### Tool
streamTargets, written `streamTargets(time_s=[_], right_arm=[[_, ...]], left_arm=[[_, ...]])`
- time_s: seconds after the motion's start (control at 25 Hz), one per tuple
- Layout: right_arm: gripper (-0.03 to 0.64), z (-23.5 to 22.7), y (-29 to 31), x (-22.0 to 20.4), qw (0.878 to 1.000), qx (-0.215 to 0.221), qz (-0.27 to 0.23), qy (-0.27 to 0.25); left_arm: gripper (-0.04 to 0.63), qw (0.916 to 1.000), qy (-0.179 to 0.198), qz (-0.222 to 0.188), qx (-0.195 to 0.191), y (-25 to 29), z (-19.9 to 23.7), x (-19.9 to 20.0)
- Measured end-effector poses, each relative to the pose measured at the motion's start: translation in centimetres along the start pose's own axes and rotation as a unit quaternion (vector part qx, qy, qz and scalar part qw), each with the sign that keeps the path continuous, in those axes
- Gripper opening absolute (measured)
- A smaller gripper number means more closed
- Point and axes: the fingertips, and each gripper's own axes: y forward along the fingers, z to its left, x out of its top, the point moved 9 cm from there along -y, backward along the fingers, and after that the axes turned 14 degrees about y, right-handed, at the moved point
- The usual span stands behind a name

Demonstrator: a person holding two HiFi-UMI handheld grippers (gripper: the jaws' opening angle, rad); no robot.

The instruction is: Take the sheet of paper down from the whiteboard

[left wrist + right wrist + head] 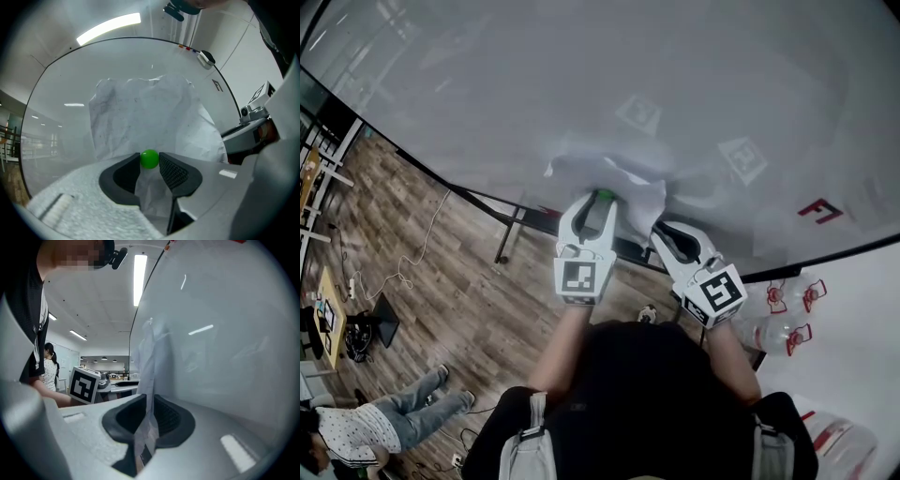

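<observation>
**Inspector:** Sheet of paper, position?

**Onlooker:** Crumpled, low on the whiteboard, just above the board's dark bottom edge. The right side of the sheet stands off the surface.

**Inspector:** Left gripper?

**Onlooker:** Jaws wide. A green ball sits against the sheet, right between the tips. It fills the gap, and I cannot tell whether the pads touch it.

**Inspector:** Right gripper?

**Onlooker:** Jaws narrowly apart. The sheet's lower right part runs edge-on through the gap. It hangs loose and is not clamped.

**Inspector:** Edges and room?

**Onlooker:** The two grippers are side by side, near each other, both at the sheet. Broad board surface lies above and to the left of it. A red mark is on the board well to the right. Under the bottom edge are a stand leg and wooden floor.
</observation>
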Motion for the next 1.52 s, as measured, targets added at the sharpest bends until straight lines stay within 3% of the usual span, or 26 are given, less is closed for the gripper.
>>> streamTargets(time_s=[0.56,1.24,1.52], right_arm=[[0.058,0.6,-0.6,0.4,1.0,0.026,-0.017,0.006],[0.095,1.6,-0.3,0.2,0.998,0.07,0.001,0.006],[0.101,1.0,0.2,-0.1,0.999,0.052,0.005,0.005]], left_arm=[[0.144,0.9998,-0.016,0.006,0.002,0.4,-0.2,-0.3],[0.144,0.9999,-0.004,0.011,-0.004,0.5,-0.1,-0.6],[0.144,0.9999,-0.001,0.011,-0.003,0.5,-0.3,-0.6]])
